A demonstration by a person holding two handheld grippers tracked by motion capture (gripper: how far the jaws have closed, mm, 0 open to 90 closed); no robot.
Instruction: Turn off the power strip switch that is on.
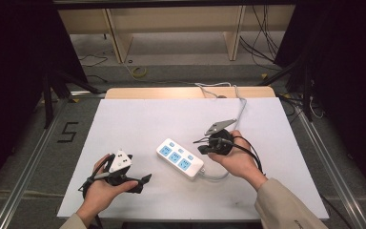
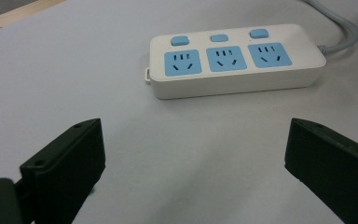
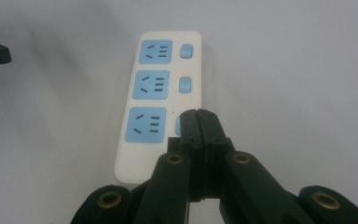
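My right claw (image 3: 198, 113) is pressed fully together with nothing caught in it; its closed tips hang over the near end of the white power strip (image 3: 161, 93), in front of the blue switch (image 3: 177, 125) beside the nearest socket, though whether they touch that switch I cannot tell; the middle switch (image 3: 185, 84) and the far switch (image 3: 185, 50) show clear beyond the tips; I can read no brand or lettering on the strip, only the slot patterns in its three blue sockets; my left claw (image 2: 193, 154) stands wide open with bare table between its jaws, holding nothing, and looks toward the strip (image 2: 233, 56) from near by without touching it; from above, the strip (image 1: 179, 157) lies slantwise near the middle of the white table (image 1: 124, 124), between my two hands, my right claw (image 1: 201, 145) over its right end and my left claw (image 1: 145, 180) down near the front edge, apart from it; the strip's grey cord (image 1: 214, 175) curls out of its right end under my right hand (image 1: 236, 160); on the floor to the left of the table a dark mark (image 1: 68, 132) reads like the figure 5; loose cables (image 1: 262, 33) lie on the floor behind the table, under wooden shelving (image 1: 171, 21).
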